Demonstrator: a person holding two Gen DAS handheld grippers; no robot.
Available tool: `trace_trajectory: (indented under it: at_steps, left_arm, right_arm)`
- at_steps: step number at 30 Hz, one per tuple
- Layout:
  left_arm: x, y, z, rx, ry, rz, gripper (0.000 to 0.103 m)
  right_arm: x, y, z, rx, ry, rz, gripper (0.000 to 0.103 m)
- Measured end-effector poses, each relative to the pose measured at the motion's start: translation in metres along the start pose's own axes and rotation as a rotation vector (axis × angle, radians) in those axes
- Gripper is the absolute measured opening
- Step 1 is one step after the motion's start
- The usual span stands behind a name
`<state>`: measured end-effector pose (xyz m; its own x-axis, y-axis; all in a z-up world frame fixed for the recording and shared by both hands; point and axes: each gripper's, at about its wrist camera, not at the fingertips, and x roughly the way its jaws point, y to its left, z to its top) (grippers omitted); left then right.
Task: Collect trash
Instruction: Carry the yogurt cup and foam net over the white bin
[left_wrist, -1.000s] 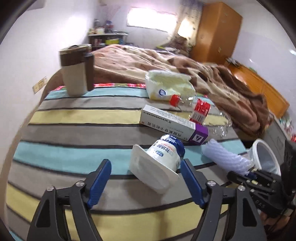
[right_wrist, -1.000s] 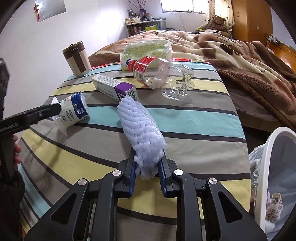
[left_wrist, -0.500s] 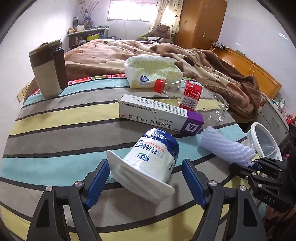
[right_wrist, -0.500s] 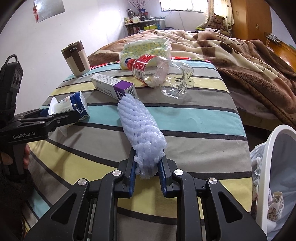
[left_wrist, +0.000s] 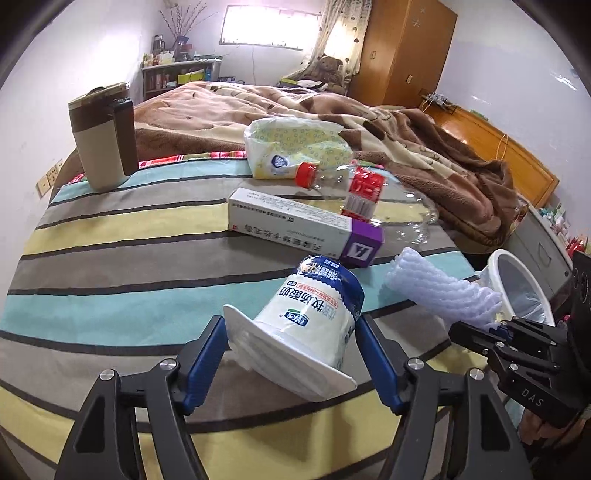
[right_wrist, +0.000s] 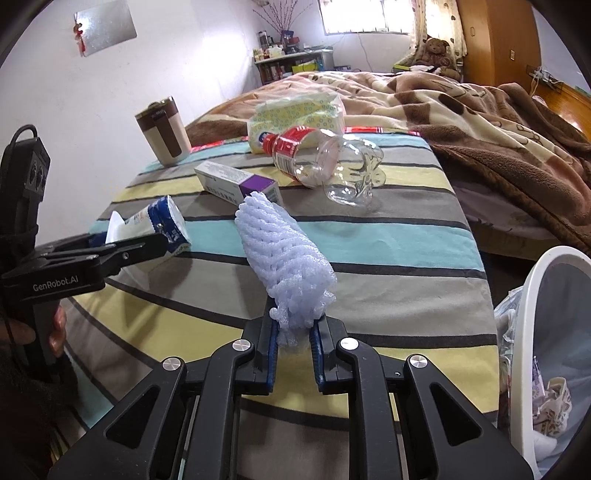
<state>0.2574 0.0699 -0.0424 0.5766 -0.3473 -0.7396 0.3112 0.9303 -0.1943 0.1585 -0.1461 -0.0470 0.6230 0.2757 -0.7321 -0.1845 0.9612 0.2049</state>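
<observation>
My left tool (left_wrist: 291, 363) straddles the white yoghurt cup with the blue band and Chinese lettering (left_wrist: 310, 325), which lies on its side on the striped bedspread (left_wrist: 110, 236); the blue pads flank it, and I cannot tell whether they grip. "GenRobot.AI" is printed on that tool's side in the right wrist view. Beyond lies a white carton with a purple end marked "A" (left_wrist: 306, 229), then a crushed clear plastic bottle with a red cap and label (left_wrist: 354, 192). My right tool (right_wrist: 293, 341) is clenched on the pale lavender foam net sleeve (right_wrist: 284, 258), "DAS" printed on its body. The white bin (right_wrist: 532, 306) stands far right.
</observation>
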Motion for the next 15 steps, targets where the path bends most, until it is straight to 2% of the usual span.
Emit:
trace_trajectory:
  at_steps: [15]
  left_arm:
    - [-0.034,-0.061,-0.005,0.054,-0.039,-0.031,0.071]
  right_arm:
    - [-0.051,-0.024,-0.010,0.053,-0.094,-0.029,0.015]
